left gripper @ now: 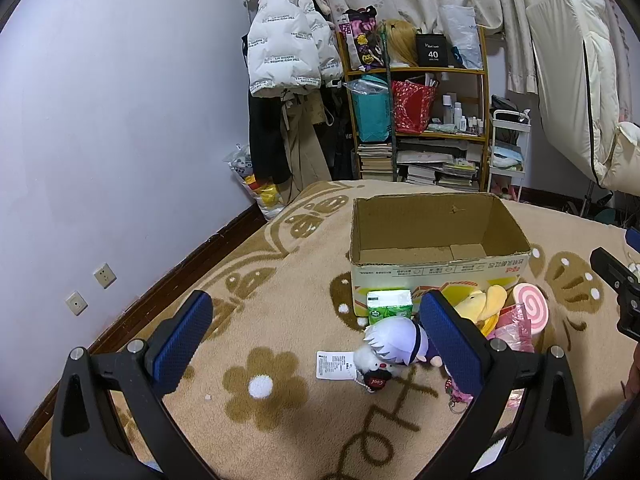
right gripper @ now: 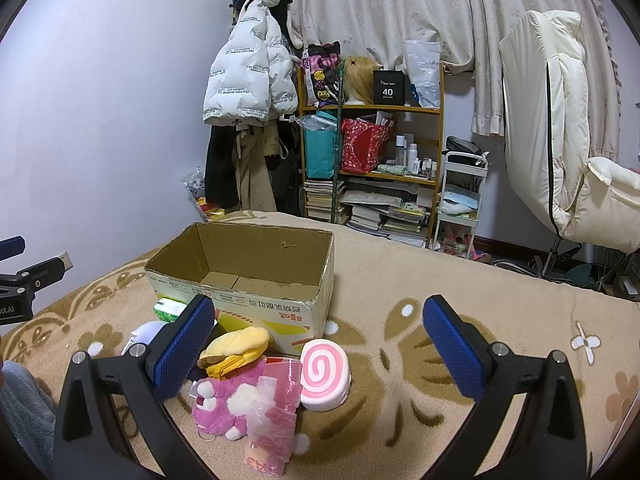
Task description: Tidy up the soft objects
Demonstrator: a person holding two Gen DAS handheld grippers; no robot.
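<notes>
With both the left gripper (left gripper: 316, 338) and right gripper (right gripper: 320, 342) spread wide and empty, grasp the light, squashy white-haired doll (left gripper: 394, 346) across its head.

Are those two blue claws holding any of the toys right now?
No. The left gripper and right gripper both stand wide open, nothing between their pads; the toys lie on the blanket.

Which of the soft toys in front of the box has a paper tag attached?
The white-haired plush doll, lying between the left gripper's open fingers. Its white printed tag lies flat beside it; the yellow plush and pink swirl squishy show none.
</notes>
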